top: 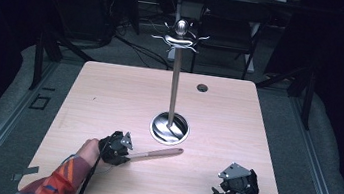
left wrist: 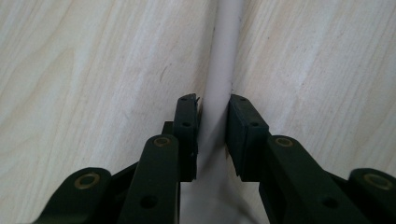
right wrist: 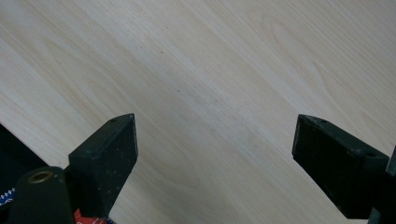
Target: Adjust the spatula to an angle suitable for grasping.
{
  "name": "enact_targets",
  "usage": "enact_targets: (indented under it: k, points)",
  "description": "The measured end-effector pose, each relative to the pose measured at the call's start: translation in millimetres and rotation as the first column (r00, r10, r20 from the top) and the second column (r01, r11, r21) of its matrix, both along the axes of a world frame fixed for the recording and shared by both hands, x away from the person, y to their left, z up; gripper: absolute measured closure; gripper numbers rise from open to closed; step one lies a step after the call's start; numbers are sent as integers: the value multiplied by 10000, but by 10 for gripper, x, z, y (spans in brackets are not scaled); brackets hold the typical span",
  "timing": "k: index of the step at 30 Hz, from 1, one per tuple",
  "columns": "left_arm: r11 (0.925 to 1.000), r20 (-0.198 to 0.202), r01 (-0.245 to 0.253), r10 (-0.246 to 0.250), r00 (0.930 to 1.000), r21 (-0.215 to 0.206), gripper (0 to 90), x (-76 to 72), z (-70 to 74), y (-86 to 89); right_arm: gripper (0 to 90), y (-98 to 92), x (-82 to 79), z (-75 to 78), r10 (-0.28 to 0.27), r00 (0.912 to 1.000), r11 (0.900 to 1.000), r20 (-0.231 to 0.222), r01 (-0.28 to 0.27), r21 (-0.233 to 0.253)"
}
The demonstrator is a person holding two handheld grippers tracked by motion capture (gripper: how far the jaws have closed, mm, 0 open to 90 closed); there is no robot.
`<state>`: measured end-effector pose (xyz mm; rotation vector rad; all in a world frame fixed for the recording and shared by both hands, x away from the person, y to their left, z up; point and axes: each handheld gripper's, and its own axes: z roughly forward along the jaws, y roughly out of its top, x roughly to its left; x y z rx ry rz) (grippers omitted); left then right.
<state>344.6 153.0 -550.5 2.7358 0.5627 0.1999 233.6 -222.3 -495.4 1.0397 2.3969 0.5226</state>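
A long utensil with a pale pink handle (top: pixel 162 153) lies on the wooden table (top: pixel 110 94), pointing toward the right. My left gripper (top: pixel 120 151) is at its near end, and in the left gripper view its jaws are shut on the handle (left wrist: pixel 219 70), which runs straight up between them. A tall metal stand (top: pixel 175 82) with hooked arms at the top rises from a round shiny base (top: pixel 169 128) at mid-table. My right gripper (top: pixel 231 188) hovers near the table's front right edge, jaws wide open over bare wood (right wrist: pixel 210 93).
A small round hole (top: pixel 202 87) sits in the table behind the stand. A dark chair (top: pixel 229 29) and cables stand on the floor beyond the far edge. The table's front edge runs just below both hands.
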Motion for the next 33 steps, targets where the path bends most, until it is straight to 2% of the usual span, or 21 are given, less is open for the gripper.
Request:
enact_targets:
  k: [11,14,19,25,33]
  points:
    - [9999,-112,38,-36,9999,120,762,-91,10,77,136,10,-3,-4,91,10000,9999,-20,-91,-110]
    - [9998,-298,-130,135,9995,179,763,-103,16,105,136,9,-3,-7,108,9999,9999,-18,-108,-62]
    - [9983,-398,-419,434,9983,394,763,-144,25,138,136,-1,-3,-4,46,10000,10000,-3,-47,-9]
    - [9956,-481,-825,846,9953,437,763,-180,26,180,136,7,2,-3,-9,10000,9999,-23,9,-106]
    - [9881,-614,-1454,1484,9870,501,761,-225,31,244,136,-10,39,-6,-359,9993,9994,-47,359,28]
